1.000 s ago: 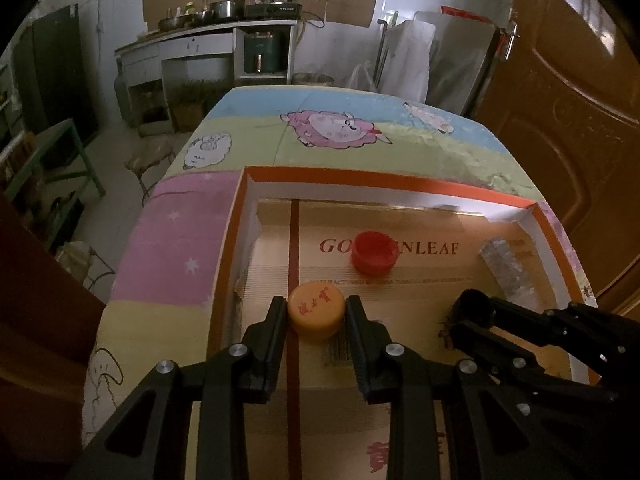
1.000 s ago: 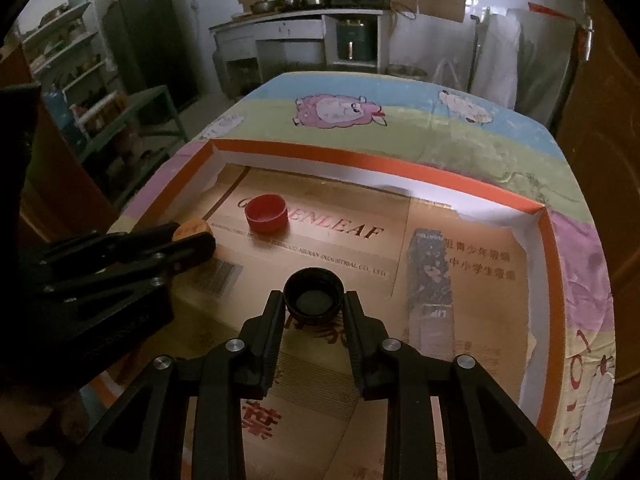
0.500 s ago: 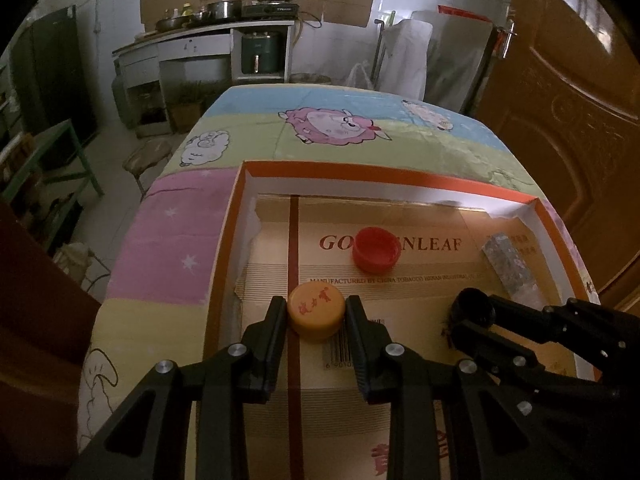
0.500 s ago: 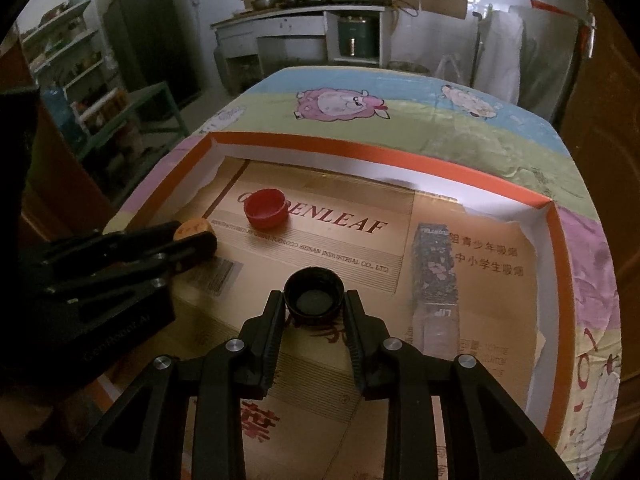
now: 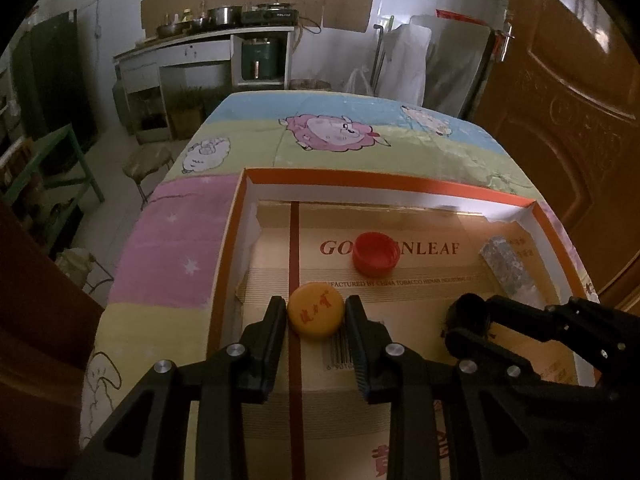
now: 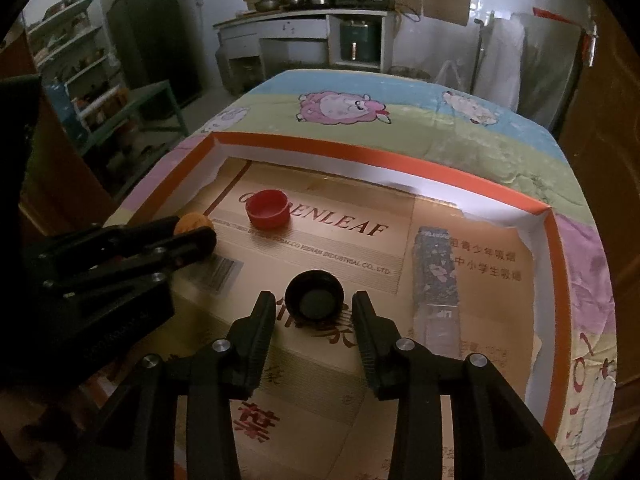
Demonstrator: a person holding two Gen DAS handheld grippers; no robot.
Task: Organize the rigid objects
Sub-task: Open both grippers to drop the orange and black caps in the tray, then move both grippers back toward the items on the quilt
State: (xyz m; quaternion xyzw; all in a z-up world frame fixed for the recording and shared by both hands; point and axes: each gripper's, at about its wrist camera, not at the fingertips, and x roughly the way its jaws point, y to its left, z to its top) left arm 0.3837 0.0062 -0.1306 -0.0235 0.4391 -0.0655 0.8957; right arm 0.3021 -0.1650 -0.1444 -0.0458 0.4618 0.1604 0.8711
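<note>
dim kitchen behind; on the cartoon-sheep cloth sits a shallow orange-rimmed cardboard tray (image 6: 554, 248). inside it the right gripper (image 6: 314, 312) is opening, its round black plastic cap (image 6: 315, 300) lying free between the jaws, so that one looks placed. the left gripper (image 5: 316, 316) clamps a round yellow plastic cap (image 5: 316, 315), not yet let go. a red plastic cap (image 5: 375, 257) rests farther back.

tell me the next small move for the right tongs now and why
Probably lift the right tongs straight up and back. Their jaws are opening, with gaps showing on both sides of the round black plastic cap, which sits mouth-up on the cardboard floor of the orange-rimmed box. The cap looks placed, so clearing it without a nudge comes next.
</note>
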